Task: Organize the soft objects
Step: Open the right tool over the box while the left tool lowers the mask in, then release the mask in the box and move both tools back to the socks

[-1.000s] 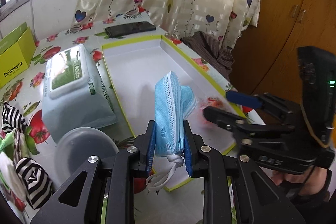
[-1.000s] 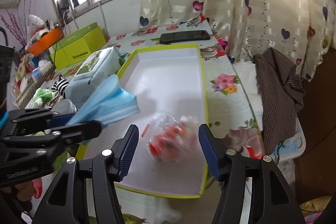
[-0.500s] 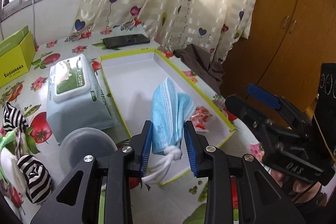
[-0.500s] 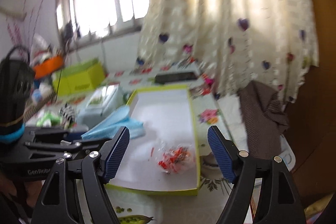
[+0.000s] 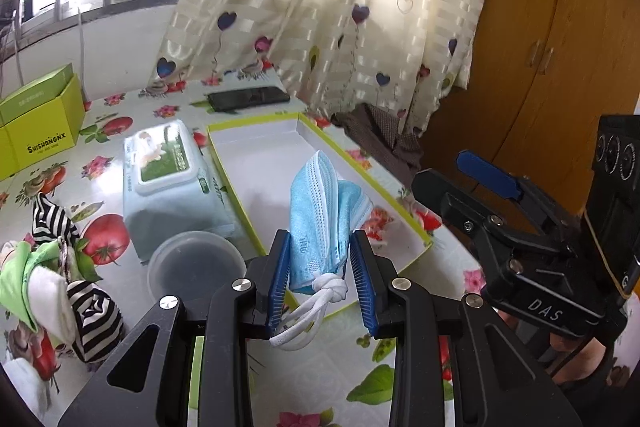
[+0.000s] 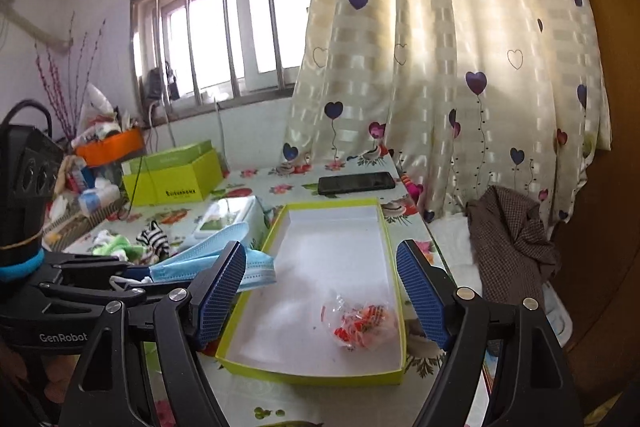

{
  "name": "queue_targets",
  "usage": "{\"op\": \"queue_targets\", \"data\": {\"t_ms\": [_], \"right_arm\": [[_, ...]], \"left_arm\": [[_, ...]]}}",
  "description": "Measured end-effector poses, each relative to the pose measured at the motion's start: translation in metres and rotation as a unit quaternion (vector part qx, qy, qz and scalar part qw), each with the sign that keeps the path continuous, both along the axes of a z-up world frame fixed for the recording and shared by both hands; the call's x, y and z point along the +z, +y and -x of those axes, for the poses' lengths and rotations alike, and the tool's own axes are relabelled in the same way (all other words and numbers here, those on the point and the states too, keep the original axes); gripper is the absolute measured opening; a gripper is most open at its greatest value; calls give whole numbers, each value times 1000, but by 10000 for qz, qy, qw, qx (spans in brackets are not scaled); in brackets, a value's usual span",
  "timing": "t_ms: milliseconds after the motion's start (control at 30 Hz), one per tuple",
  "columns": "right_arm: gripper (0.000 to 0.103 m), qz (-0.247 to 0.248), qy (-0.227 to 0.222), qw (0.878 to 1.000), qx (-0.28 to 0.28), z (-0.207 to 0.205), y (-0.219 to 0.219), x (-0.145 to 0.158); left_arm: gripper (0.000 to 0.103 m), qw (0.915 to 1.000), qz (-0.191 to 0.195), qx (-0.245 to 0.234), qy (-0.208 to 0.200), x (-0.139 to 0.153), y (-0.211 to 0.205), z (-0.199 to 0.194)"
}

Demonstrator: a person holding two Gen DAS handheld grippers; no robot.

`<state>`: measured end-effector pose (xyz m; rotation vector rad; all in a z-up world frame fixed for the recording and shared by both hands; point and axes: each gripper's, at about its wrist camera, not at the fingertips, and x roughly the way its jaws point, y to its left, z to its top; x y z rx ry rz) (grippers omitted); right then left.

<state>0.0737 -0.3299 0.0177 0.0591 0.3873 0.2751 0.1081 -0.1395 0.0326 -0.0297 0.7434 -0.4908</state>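
1. Face masks, a folded blue bundle with knotted white ear loops, stand between the pads of the left gripper, above the near end of the shallow yellow-rimmed box.
2. The left jaws have just been opening; the bundle now sits against the left pad, with a sliver of space at the right pad, so whether it is clamped cannot be told.
3. In the right wrist view the masks stick out over the box's left wall.
4. The right gripper hangs over the box with its jaws wide apart, having just been opening, and nothing is between them.
5. A clear bag of red and orange bits lies on the white floor of the box near its front right corner.
6. On the flowered counter left of the box lie a wet-wipes pack, a grey plastic lid, and striped and green socks.
7. A black phone lies beyond the box's far end, near the heart-printed curtain.
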Motion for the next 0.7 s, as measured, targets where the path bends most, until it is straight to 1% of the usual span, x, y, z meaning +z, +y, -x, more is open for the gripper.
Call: {"op": "queue_targets", "data": {"t_ms": [33,67,100,133,167,333,400,500,700], "right_arm": [[78,-17,30,10000,-33,0,0,-1],[79,-73,70,9999,-55,-1,-2,-2],[81,-113,101,9999,-82,-1,-3,-3],[85,-150,120,9997,-119,-1,-6,-4],[86,-162,132,9997,-138,-1,-7,-5],[86,-253,278,9990,-234,-3,-14,-11],[86,-250,306,9989,-255,-3,-16,-12],[86,-250,333,9988,-275,-2,-17,-12],[86,-201,375,9989,-187,3,-11,-9]], "left_arm": [[32,10000,2,-69,27,-2,-2,-3],[36,9999,-35,-101,41,-4,-4,-7],[41,9999,-122,-33,75,-8,-5,-13],[50,9999,-124,11,105,-11,-4,-16],[54,9999,-37,-41,139,-13,-4,-21],[54,9993,90,-127,353,-26,-12,-38],[54,9987,167,-144,449,-30,-11,-40],[54,9988,290,-128,381,-23,-5,-34],[54,9992,396,-44,77,-4,6,-15]]}}
